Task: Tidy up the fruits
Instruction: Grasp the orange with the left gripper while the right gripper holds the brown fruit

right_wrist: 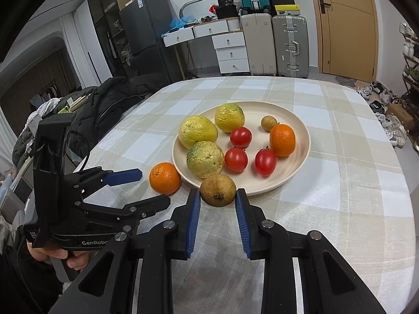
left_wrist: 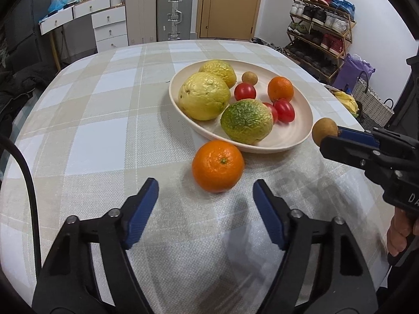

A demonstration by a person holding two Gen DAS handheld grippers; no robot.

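Cream plate (right_wrist: 301,162) holds most fruit; our right gripper (right_wrist: 218,201) clamps a brown fruit (right_wrist: 218,189), our left gripper (left_wrist: 205,206) gapes empty near the orange (left_wrist: 217,166) left outside.

We see the plate (right_wrist: 301,157) on the table (right_wrist: 340,209), holding three large citrus fruits (right_wrist: 205,159) at its left, three tomatoes (right_wrist: 236,159) in the middle, and an orange (right_wrist: 282,140) with a small round fruit (right_wrist: 269,123) behind it at the right. Just beside the plate's near-left rim, a second orange (right_wrist: 165,178) lies on the table. Another small round fruit (right_wrist: 218,190) sits between the right gripper (right_wrist: 218,196) fingers, at the plate's near rim.
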